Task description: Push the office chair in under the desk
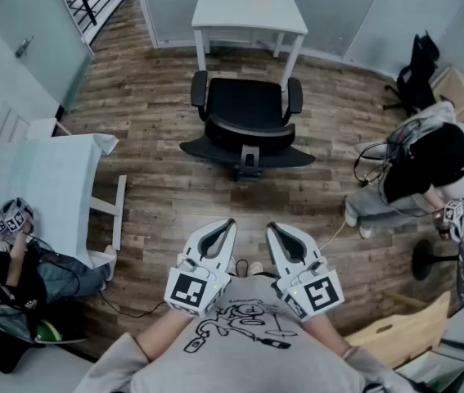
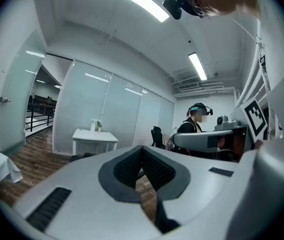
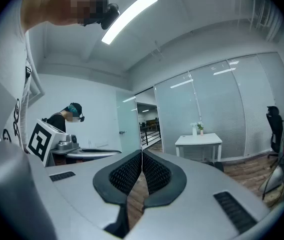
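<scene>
A black office chair stands on the wood floor in front of a small white desk, its back towards me and its seat out from under the desktop. The desk shows far off in the left gripper view, and the desk also shows in the right gripper view. My left gripper and right gripper are held side by side close to my chest, well short of the chair. Both are shut with nothing between their jaws. The left gripper and right gripper point roughly level towards the desk.
A second white table stands at the left, with a seated person beside it. Another person crouches at the right near cables and a black chair. Glass walls close off the back. A cardboard box lies at the lower right.
</scene>
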